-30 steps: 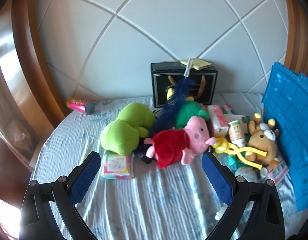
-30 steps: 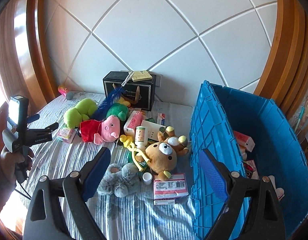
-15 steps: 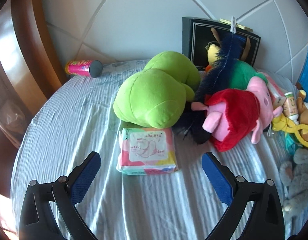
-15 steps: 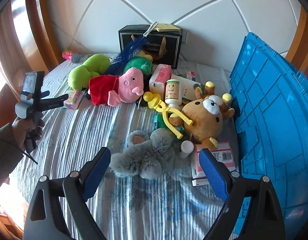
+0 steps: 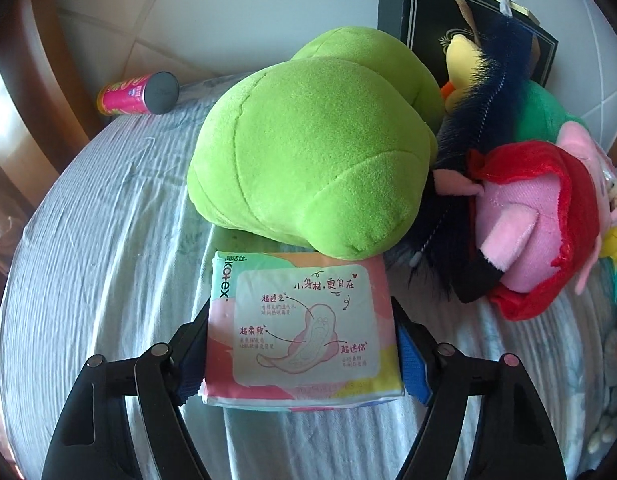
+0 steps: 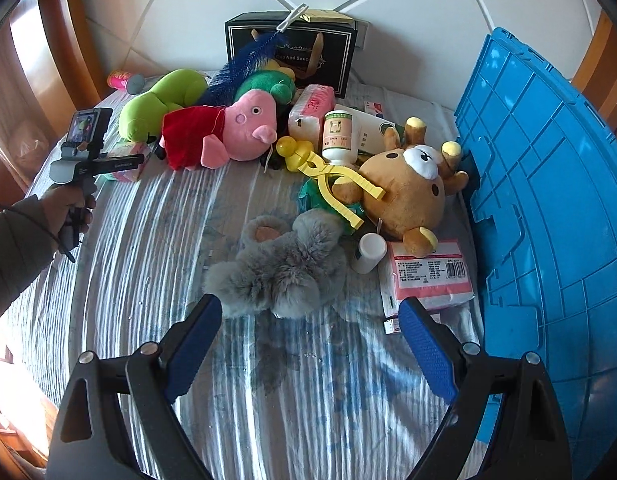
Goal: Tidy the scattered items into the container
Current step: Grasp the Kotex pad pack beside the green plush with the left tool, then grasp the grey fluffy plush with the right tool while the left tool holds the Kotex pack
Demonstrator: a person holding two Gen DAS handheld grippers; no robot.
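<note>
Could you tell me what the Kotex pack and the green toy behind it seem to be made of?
Kotex pack: thin printed plastic film, probably; slightly glossy, with soft crumpled edges. Green toy: plush fabric, matte and fuzzy, with stitched seams between padded panels.

"Kotex" on pad pack [image 5: 304, 328]

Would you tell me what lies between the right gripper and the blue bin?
In the right wrist view, only a pink pack on striped cloth sits between the right gripper and blue bin.
</note>
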